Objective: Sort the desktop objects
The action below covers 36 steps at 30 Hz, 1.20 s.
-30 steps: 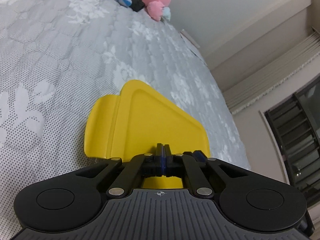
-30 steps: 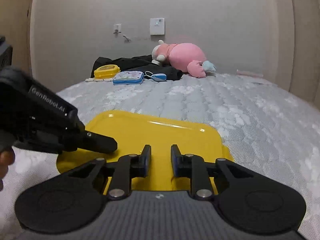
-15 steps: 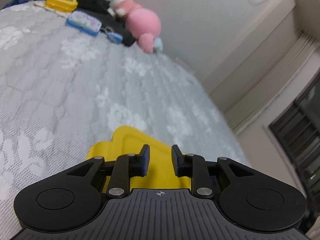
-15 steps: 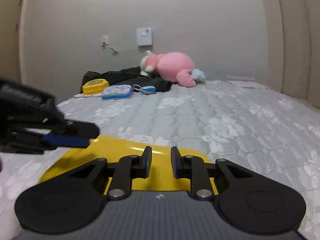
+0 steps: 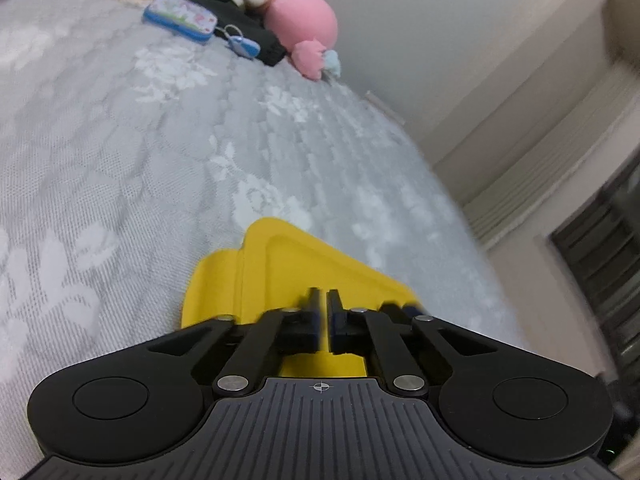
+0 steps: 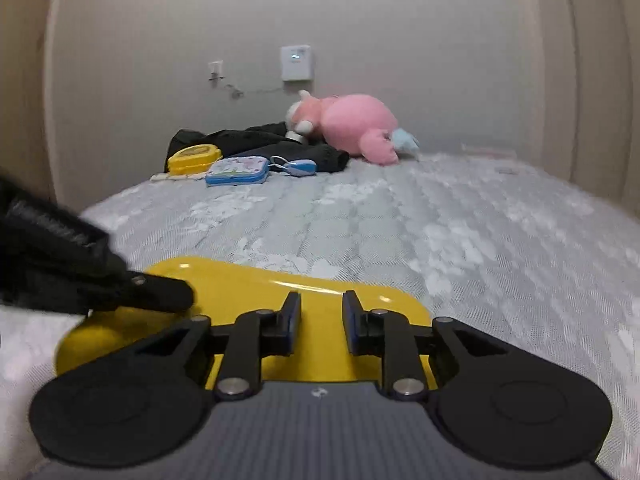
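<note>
A yellow tray (image 5: 304, 268) lies on the grey mattress, also in the right wrist view (image 6: 256, 292). My left gripper (image 5: 323, 300) sits over the tray's near edge, its jaws nearly closed with a thin gap; whether they pinch the tray rim I cannot tell. It shows from the side in the right wrist view (image 6: 168, 300) at the tray's left end. My right gripper (image 6: 320, 308) is open over the tray's near edge, holding nothing. Far off lie a yellow case (image 6: 194, 158), a blue tin (image 6: 236, 172) and a blue keyring (image 6: 298, 167).
A pink plush toy (image 6: 352, 126) and a black garment (image 6: 256, 142) lie at the far end against the wall. The grey patterned mattress (image 6: 440, 232) stretches between. A curtain and a dark window (image 5: 600, 264) stand to the right.
My left gripper opened half a second ago and has closed again to a thin gap, dropping back over the tray. My right gripper stays open over the tray.
</note>
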Available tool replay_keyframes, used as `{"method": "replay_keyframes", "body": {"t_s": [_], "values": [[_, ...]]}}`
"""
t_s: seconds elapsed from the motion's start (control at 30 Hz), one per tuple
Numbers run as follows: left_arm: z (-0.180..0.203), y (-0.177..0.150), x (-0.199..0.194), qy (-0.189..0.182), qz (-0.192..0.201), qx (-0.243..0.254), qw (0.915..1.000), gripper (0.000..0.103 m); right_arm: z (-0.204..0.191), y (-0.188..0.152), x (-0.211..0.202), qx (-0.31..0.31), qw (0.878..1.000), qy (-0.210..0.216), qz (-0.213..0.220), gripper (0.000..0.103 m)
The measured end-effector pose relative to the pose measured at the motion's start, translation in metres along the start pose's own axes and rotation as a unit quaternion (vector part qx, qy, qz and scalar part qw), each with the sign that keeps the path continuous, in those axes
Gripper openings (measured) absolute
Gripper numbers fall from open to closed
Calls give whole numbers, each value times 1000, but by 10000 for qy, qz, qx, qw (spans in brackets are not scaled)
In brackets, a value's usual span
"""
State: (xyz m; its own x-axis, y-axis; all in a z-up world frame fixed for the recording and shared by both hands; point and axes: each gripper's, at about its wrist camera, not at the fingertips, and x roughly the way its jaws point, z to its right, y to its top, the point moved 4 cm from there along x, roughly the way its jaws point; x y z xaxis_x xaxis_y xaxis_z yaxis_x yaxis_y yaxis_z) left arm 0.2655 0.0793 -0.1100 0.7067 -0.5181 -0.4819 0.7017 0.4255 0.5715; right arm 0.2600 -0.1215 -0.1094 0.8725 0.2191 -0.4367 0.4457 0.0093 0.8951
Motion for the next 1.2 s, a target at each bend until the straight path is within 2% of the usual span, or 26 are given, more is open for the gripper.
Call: {"method": "replay_keyframes", "body": {"t_s": [0.03, 0.1, 0.17, 0.2, 0.3, 0.37, 0.53, 0.6, 0.73, 0.8, 0.87, 0.9, 1.03, 1.1, 1.13, 1.17, 1.2], "values": [[-2, 4, -5, -91, 44, -136, 9999, 33, 6, 3, -4, 148, 9999, -58, -16, 24], [-6, 10, -14, -236, 100, -375, 9990, 34, 17, 8, -11, 316, 9992, -194, -123, 25], [-7, 9, -11, -158, -41, -397, 9991, 33, 26, 12, -17, 426, 9982, -349, -247, 25], [-7, 6, -7, -109, -151, -379, 9991, 23, 29, 10, -19, 466, 9975, -431, -320, 32], [-5, -3, 8, -126, -560, -373, 9977, 6, 38, 0, -18, 740, 9947, -480, -533, 45], [-6, -5, 10, -83, -551, -336, 9979, 3, 41, -6, -15, 949, 9927, -424, -618, 47], [-10, -6, 11, -98, -522, -370, 9979, 3, 32, -6, -14, 465, 9960, -543, -536, 47], [-7, -6, 11, -59, -479, -242, 9985, 3, 28, -6, -14, 254, 9966, -608, -503, 51], [-6, -10, 5, -139, -318, -175, 9992, 4, 18, -4, -28, -32, 9972, -658, -346, 51], [-2, -10, -4, -131, -164, -96, 9997, 17, 14, -4, -43, -101, 9976, -642, -224, 51], [4, -14, -16, 9, -5, 73, 10000, 35, 11, -4, -57, -181, 9975, -654, -191, 55], [7, -16, -23, 106, 64, 166, 9998, 36, 9, -4, -65, -211, 9974, -659, -183, 60], [19, -35, -46, 485, 96, 415, 9979, 41, 10, -11, -88, 83, 9975, -592, -373, 67], [25, -47, -59, 686, 97, 461, 9965, 59, 12, -16, -96, 346, 9965, -537, -530, 71], [28, -54, -64, 810, 93, 514, 9953, 65, 13, -19, -99, 482, 9957, -505, -605, 72], [31, -63, -68, 994, 79, 643, 9929, 76, 13, -22, -100, 592, 9949, -465, -674, 73], [35, -71, -72, 1176, 65, 771, 9900, 82, 13, -25, -102, 692, 9939, -432, -740, 74]]}}
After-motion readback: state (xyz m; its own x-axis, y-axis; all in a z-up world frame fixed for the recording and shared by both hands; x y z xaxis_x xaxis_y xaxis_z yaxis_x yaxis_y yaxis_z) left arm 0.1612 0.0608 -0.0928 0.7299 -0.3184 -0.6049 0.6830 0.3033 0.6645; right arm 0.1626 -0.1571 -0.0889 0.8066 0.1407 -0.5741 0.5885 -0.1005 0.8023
